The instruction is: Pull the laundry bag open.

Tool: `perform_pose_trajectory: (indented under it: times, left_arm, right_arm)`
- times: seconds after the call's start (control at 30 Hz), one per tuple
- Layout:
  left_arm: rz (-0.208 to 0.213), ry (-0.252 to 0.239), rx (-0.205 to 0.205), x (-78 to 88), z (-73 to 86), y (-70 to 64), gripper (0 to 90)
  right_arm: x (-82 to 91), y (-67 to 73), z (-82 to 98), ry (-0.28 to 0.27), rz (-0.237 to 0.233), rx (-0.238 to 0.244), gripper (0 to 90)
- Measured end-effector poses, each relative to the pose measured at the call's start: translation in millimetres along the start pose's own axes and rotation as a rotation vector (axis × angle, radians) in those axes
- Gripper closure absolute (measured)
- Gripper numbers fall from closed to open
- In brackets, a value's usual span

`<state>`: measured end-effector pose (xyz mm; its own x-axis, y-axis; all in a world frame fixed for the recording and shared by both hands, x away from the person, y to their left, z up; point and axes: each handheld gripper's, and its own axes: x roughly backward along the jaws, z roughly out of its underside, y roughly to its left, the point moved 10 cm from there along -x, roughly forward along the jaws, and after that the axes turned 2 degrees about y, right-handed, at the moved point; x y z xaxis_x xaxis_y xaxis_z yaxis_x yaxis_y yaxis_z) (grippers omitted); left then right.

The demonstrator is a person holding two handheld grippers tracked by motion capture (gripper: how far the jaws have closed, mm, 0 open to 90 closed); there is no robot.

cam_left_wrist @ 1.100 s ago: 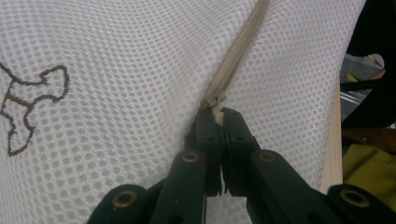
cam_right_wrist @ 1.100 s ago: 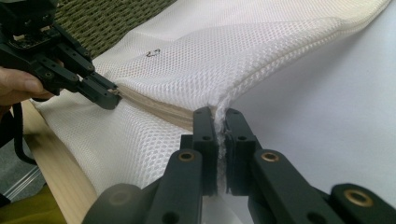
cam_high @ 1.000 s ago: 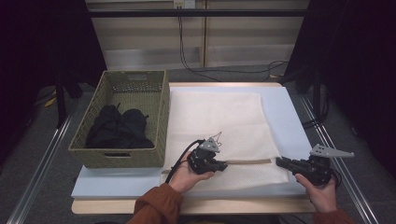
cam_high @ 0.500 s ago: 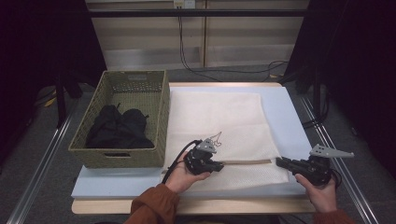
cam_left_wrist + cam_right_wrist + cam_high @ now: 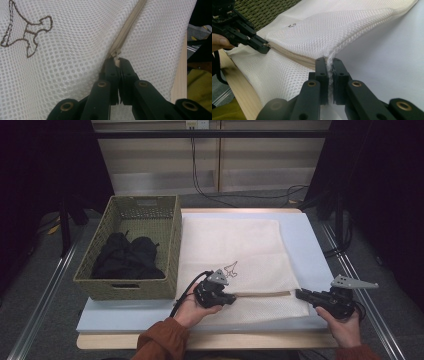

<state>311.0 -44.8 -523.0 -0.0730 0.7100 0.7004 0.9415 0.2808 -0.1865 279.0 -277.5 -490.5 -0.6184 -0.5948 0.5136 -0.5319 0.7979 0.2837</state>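
— Left gripper (image 5: 117,61)? Squeezed tight on the zipper pull (image 5: 116,55) of the white mesh bag (image 5: 235,252).
— Right gripper (image 5: 329,62)? Pinched on the bag's edge, far along the zipper (image 5: 265,294).
— Past the bag? Green basket (image 5: 131,280), dark clothes (image 5: 126,257) inside.

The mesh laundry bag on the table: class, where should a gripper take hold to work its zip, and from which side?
Grip the small zip pull from the near-left end of the zip, as the left gripper does, jaws shut on the flat tab. The right gripper pinches the mesh laundry bag at the zip's right end, probably keeping it taut.
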Motion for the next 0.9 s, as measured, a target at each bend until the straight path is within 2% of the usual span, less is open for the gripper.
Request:
perform_pose_trajectory:
  times: [0.03,0.1,0.2,0.23,0.3,0.43,0.53,0.57,0.6,0.63,0.67,0.9]
  left_arm:
    - [-0.005,0.017,-0.013,1.4,1.2,1.3,87.2]
    - [0.012,0.0,-0.009,1.6,0.4,0.2,87.1]
    - [0.0,0.014,-0.015,3.6,1.4,0.8,87.1]
    - [0.005,0.002,-0.008,2.9,0.6,-0.2,87.1]
    - [-0.004,0.018,-0.021,4.5,2.6,0.3,87.2]
    - [0.003,-0.005,0.001,4.7,2.1,-0.4,87.2]
    - [-0.003,0.015,-0.015,6.3,3.8,0.0,87.2]
    - [0.002,0.006,-0.019,6.4,3.2,-0.3,87.2]
    - [-0.003,0.003,-0.011,7.0,3.4,-0.6,87.2]
    - [-0.007,0.025,-0.018,8.9,5.6,0.1,87.1]
    - [0.005,0.001,-0.013,7.7,4.8,-0.9,87.2]
    - [-0.009,0.022,-0.014,12.1,10.9,2.5,87.1]
  right_arm:
    - [-0.2,0.2,-0.3,-0.002,-0.001,0.0,84.9]
    - [-0.1,0.0,-0.6,-0.003,-0.001,0.001,84.9]
    - [-0.2,0.0,-0.7,-0.004,0.002,0.001,84.9]
    - [-0.2,0.0,-0.6,-0.003,-0.001,0.002,84.9]
    - [-0.2,-0.3,-0.6,-0.004,0.004,0.002,84.9]
    - [-0.3,-0.7,-0.4,-0.003,0.005,0.001,84.9]
    - [-0.2,0.0,-0.8,-0.003,0.002,0.002,84.9]
    - [-0.2,-0.2,-1.0,-0.006,0.005,0.001,84.9]
    - [-0.2,0.1,-0.8,-0.004,0.002,0.001,84.9]
    - [-0.3,-0.1,-0.7,-0.004,0.007,0.002,84.9]
    - [-0.1,-0.9,-0.5,-0.003,0.009,0.005,84.9]
    - [0.6,-1.5,-0.2,-0.004,0.016,0.002,84.9]
